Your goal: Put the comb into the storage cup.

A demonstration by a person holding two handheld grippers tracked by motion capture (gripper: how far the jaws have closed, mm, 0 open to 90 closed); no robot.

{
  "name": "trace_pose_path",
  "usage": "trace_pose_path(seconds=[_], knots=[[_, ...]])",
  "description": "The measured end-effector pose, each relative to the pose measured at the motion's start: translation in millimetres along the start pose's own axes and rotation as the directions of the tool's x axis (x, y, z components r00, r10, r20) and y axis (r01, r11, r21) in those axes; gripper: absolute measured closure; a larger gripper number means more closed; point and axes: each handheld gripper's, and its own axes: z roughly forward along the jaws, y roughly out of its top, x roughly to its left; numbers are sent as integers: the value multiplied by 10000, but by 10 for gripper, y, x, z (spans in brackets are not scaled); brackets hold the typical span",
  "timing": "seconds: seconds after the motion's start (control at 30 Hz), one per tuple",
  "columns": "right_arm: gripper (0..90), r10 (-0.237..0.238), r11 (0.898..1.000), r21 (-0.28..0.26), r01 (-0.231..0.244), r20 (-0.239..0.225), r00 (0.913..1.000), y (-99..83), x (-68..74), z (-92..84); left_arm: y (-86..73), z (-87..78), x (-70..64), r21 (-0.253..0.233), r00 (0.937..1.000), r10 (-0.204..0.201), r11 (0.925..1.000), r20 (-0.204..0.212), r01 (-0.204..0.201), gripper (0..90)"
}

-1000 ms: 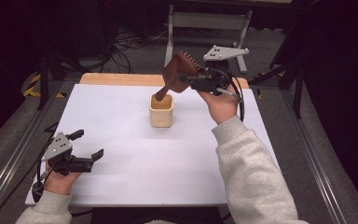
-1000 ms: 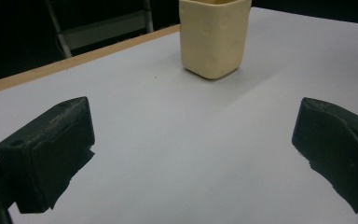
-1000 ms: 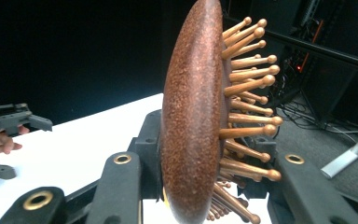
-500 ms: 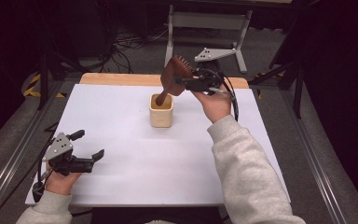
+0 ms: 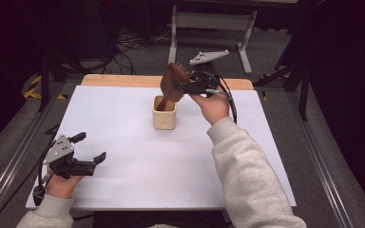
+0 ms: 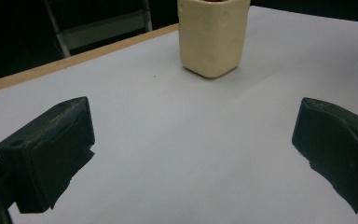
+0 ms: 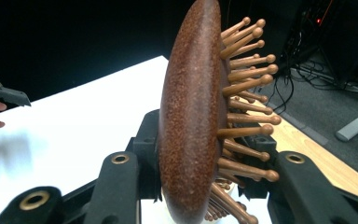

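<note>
Two tools work over a white table (image 5: 138,190): from above, the right tool (image 5: 179,86) grips a brown hairbrush (image 5: 172,85), handle in a cream cup (image 5: 164,114). Left tool (image 6: 191,154) gapes empty. Close up, wooden bristles (image 7: 247,93) show.

A brown wooden hairbrush (image 5: 173,83) with peg bristles stands tilted, handle down inside a cream square cup (image 5: 164,114) mid-desk.

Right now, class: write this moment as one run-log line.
right tool: shut on hairbrush | handle in cup | left tool: open, on table
</note>
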Motion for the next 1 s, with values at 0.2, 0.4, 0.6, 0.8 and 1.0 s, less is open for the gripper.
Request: trace_pose_path(seconds=[0.2,0.4,0.6,0.8,1.0], knots=[[589,161,9997,201,-159,-118,9998,-48,-15,87,-2,4,-3,-1,10000,8,10000,31,-8,2],[586,239,9990,376,-230,-220,9995,-88,-13,156,-4,8,-4,38,10000,32,10000,35,-33,3],[583,400,9979,517,-384,-304,9987,-145,-26,217,-8,13,-5,43,10000,28,10000,49,-28,2],[578,502,9970,606,-480,-359,9981,-184,-33,260,-13,21,-10,73,10000,22,10000,65,-23,2],[572,548,9958,751,-518,-378,9978,-215,-27,305,-18,27,-9,86,9999,5,10000,102,-6,2]])
